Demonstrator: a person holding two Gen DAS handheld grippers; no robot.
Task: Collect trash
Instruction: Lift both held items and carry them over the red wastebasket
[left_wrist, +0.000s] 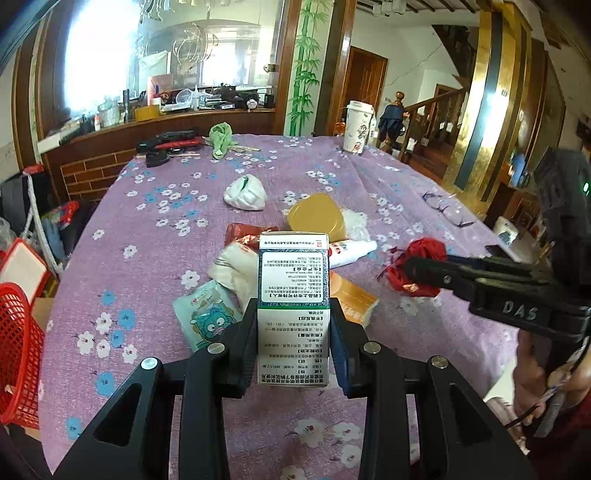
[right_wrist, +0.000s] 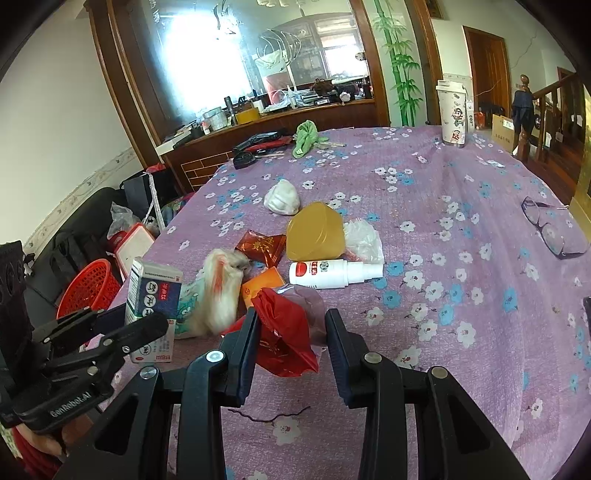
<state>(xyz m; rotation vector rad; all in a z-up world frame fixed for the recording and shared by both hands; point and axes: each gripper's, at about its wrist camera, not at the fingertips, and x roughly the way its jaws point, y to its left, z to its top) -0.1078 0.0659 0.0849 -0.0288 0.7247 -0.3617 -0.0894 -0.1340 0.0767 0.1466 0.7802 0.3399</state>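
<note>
A purple flower-print cloth covers the worktop (left_wrist: 155, 258) in a cluttered dining room, with a red plastic mesh basket (left_wrist: 18, 350) off its edge at nine o'clock. The left tool (left_wrist: 293, 332) is clenched on an upright white-and-green cardboard medicine box (left_wrist: 293, 284), light and stiff but crushable, so it is best taken across its broad faces. The right tool (right_wrist: 291, 332) grasps a crumpled red plastic wrapper (right_wrist: 284, 332), soft, slippery and nearly weightless, at three o'clock of the box.
</note>
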